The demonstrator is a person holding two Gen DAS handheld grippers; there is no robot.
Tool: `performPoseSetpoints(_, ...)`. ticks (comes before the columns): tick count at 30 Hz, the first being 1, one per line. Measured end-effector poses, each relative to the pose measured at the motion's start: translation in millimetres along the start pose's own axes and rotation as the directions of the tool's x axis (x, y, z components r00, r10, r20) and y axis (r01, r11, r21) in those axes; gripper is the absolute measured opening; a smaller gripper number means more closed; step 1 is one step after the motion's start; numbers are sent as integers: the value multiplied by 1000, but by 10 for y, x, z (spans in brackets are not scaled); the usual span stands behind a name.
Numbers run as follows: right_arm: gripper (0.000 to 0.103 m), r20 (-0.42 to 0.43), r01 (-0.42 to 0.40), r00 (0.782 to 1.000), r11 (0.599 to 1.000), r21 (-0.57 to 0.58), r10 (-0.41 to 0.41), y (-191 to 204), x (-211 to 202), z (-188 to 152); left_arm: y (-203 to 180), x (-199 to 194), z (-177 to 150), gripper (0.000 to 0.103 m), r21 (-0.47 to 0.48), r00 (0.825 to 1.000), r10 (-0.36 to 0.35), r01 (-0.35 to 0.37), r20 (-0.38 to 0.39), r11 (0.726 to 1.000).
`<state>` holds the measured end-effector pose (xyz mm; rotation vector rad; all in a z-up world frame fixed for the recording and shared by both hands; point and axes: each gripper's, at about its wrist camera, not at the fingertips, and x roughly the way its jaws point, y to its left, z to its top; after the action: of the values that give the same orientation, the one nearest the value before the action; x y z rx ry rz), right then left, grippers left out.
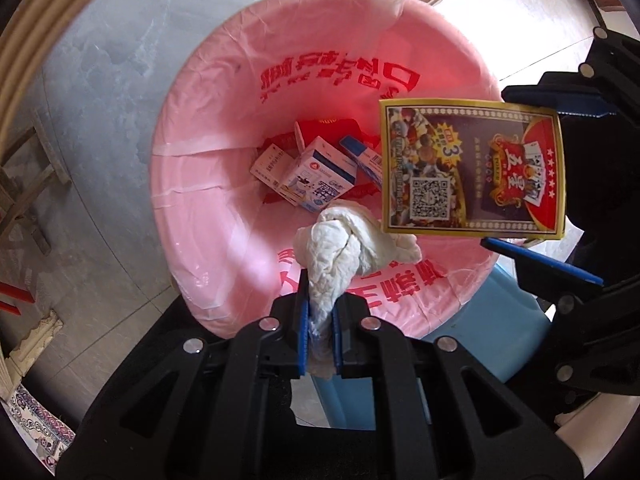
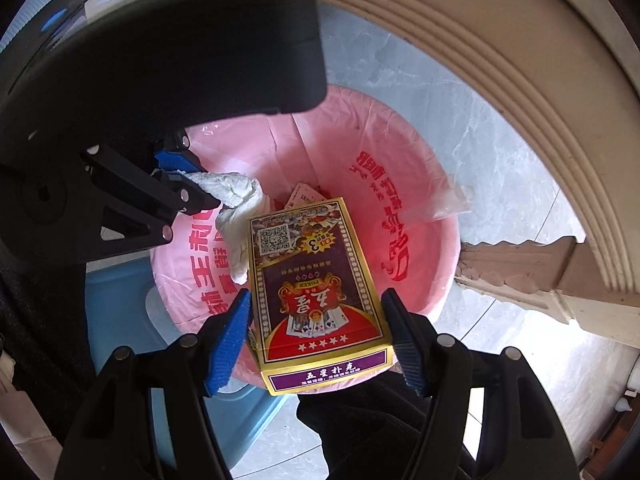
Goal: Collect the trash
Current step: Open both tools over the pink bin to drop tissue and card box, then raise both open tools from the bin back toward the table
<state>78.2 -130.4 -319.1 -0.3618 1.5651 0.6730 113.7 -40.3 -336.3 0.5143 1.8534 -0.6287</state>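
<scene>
- The bin's pink liner [image 1: 208, 184] gapes wide beneath both grippers, its rim ringed by grey floor [image 1: 112, 80]; a curved cream table edge [image 2: 520, 80] runs close on one side.
- Right gripper [image 2: 320, 336]: fingers spread apart, the playing-card box [image 2: 316, 292] between the blue pads over the bin mouth; contact with the pads is unclear.
- Left gripper [image 1: 320, 332]: fingers clamped on a crumpled white tissue [image 1: 344, 248] that juts over the near rim.
- At the bottom lie a milk carton [image 1: 316, 176] and smaller cartons.
</scene>
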Motion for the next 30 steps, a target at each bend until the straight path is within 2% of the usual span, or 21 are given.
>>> performPoseSetpoints(4,65,-14,-3,1000,1000,-1,3,0,75,17,-10,47,5,10,-2,999,31,-32,-10,1000)
performPoseSetpoints(7,66,-24,-9,1000,1000,3,9,-6,85,21,-34,58,19,27,4,999,34,-34,-22,999)
performPoseSetpoints(8,66,-25,-16,1000,1000,4,16,-4,95,26,-40,58,21,35,5,999,43,-43,-21,999)
performPoseSetpoints(10,67,-31,-13,999,1000,1,13,14,118,34,-57,40,21,43,11,999,52,-51,-15,999)
performPoseSetpoints(12,74,-27,-6,1000,1000,-5,6,35,127,40,-70,12,21,54,16,999,52,-52,-9,999)
performPoseSetpoints(30,74,-5,-16,1000,1000,14,16,42,-42,37,-119,-73,-34,62,37,997,78,-79,20,996)
